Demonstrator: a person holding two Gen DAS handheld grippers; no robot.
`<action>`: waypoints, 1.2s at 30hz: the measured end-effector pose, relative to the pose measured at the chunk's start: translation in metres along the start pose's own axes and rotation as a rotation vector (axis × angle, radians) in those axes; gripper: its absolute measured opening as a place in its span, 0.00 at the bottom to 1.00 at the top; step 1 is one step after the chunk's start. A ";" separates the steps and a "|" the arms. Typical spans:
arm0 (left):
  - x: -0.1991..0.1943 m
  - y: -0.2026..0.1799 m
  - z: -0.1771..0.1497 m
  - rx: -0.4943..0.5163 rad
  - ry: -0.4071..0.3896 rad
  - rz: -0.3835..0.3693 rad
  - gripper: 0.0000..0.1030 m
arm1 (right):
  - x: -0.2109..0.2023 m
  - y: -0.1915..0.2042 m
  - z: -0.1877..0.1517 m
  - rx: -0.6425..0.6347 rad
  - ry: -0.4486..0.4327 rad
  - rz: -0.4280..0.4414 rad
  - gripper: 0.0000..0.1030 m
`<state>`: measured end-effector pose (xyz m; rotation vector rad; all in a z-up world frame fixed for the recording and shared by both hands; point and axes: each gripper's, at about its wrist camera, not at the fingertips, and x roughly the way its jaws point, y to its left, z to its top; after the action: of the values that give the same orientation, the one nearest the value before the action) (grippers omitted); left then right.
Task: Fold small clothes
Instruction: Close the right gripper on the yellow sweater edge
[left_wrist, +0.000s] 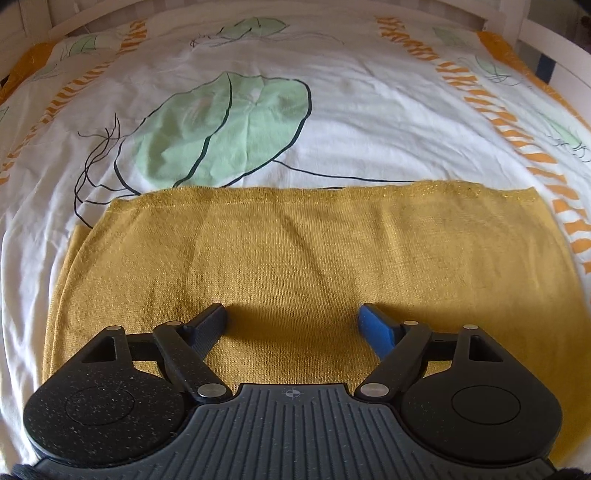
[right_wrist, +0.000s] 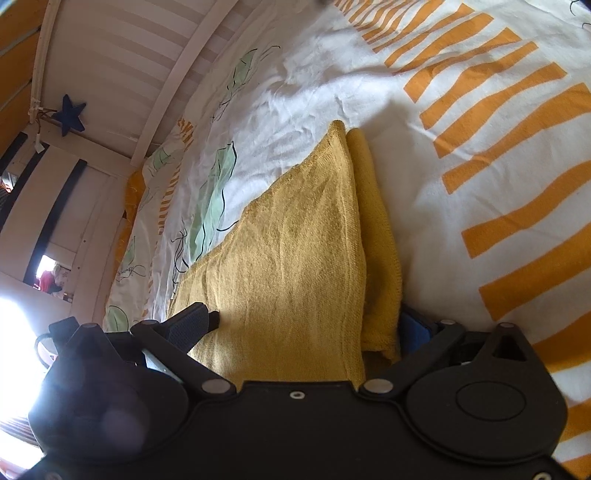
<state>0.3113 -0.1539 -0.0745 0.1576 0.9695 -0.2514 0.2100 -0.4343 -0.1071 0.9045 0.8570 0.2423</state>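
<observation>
A mustard-yellow knit garment (left_wrist: 295, 251) lies flat on the bed sheet (left_wrist: 351, 110), its far edge straight and its left edge showing a second layer beneath. My left gripper (left_wrist: 293, 317) hovers over its near part, open, with nothing between the fingers. In the right wrist view the same garment (right_wrist: 295, 240) lies folded, and a lower layer (right_wrist: 380, 229) sticks out along its right side. My right gripper (right_wrist: 310, 317) stands wide over that near edge. Its dark finger (right_wrist: 195, 321) rests on the cloth, and the blue finger (right_wrist: 415, 328) is partly hidden behind the fold.
The sheet (right_wrist: 424, 147) is white with green leaf prints (left_wrist: 221, 125) and orange stripes (right_wrist: 498, 110). White bed rails (left_wrist: 554, 55) run along the far and right sides. A white slatted rail (right_wrist: 166, 74) and a blue star (right_wrist: 70, 114) lie beyond the bed.
</observation>
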 end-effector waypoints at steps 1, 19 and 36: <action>0.000 0.001 0.001 -0.003 0.007 -0.002 0.77 | 0.000 0.000 0.000 -0.004 -0.004 0.000 1.00; -0.053 0.090 -0.027 -0.148 -0.035 -0.006 0.75 | -0.003 -0.010 -0.005 -0.007 -0.082 -0.024 0.43; -0.052 0.169 -0.026 -0.203 -0.040 -0.040 0.75 | -0.010 0.079 -0.016 -0.231 -0.147 -0.220 0.22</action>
<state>0.3101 0.0216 -0.0425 -0.0526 0.9530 -0.1908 0.2040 -0.3814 -0.0453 0.5995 0.7671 0.0805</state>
